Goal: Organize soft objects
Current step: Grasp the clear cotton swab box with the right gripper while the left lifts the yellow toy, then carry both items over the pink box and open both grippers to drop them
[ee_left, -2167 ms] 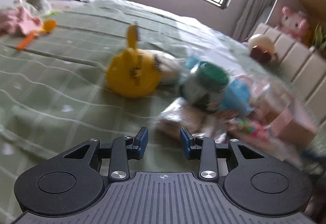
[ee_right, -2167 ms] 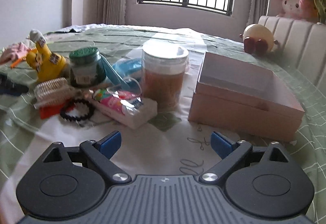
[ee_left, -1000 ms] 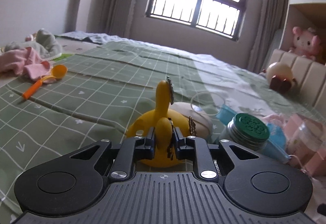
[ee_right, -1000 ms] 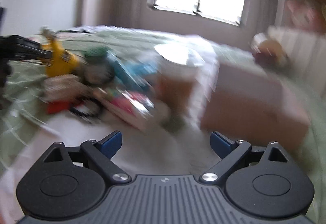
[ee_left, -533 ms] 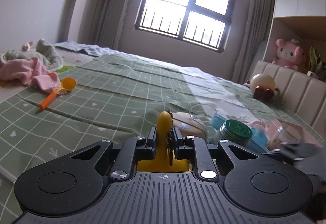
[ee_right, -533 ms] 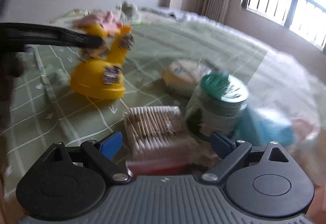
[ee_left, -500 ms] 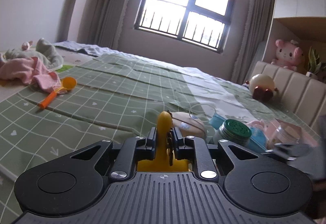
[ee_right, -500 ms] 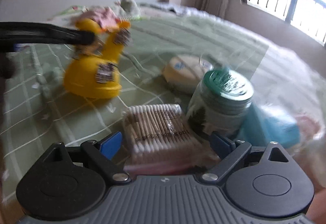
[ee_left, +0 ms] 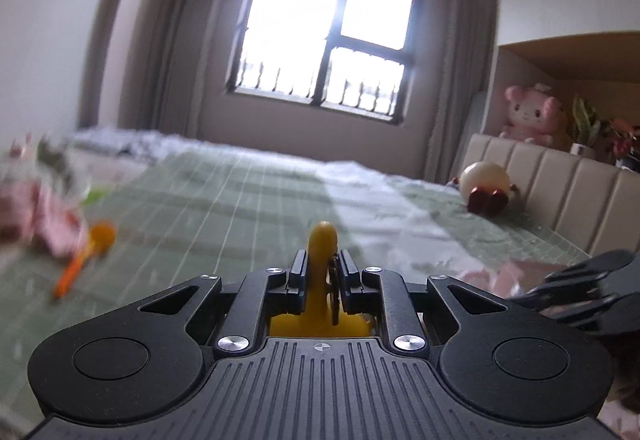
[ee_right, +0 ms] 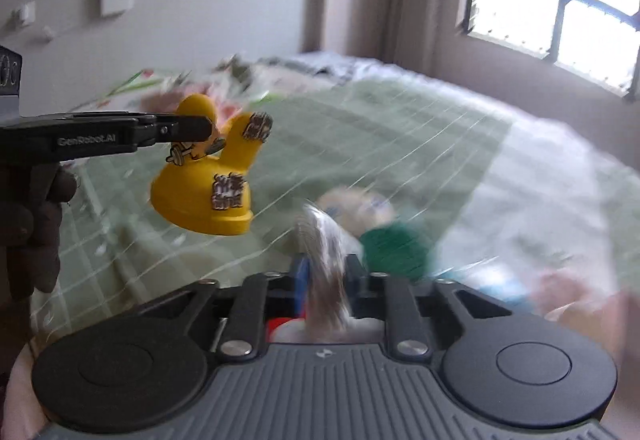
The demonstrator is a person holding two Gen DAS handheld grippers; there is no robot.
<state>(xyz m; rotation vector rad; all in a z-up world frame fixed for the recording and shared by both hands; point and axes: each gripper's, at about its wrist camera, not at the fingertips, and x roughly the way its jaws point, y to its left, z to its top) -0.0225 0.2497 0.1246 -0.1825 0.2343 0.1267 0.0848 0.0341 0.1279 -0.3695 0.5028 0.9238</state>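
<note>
Only my right camera shows the whole yellow toy (ee_right: pixel 204 191): a dome with two ear-like stalks and three patterned stickers, hanging clear above the green bedspread (ee_right: pixel 400 143) at ten o'clock from my right gripper (ee_right: pixel 325 276). My left gripper (ee_right: pixel 192 128) reaches in from nine o'clock there and pinches one stalk; my gloved left hand (ee_right: pixel 28 224) shows under it. From the left camera I see just that one stalk rising at twelve o'clock between the closed pads of my left gripper (ee_left: pixel 323 276), with a bit of yellow body below. That view alone shows one pink plush (ee_left: pixel 530 115) at two o'clock, one round cream toy with red feet (ee_left: pixel 486 185) at the headboard, one orange spoon (ee_left: pixel 86 256) and a pink cloth (ee_left: pixel 36 215) at nine o'clock, and my right gripper as a dark blur at the edge at three o'clock.

My right jaws have just been closing, and a blurred pale pack (ee_right: pixel 326 272) now sits squeezed between them at twelve o'clock. One green-lidded jar (ee_right: pixel 394 248) lies just past it at one o'clock, and one pale round thing (ee_right: pixel 356 207) beyond.
</note>
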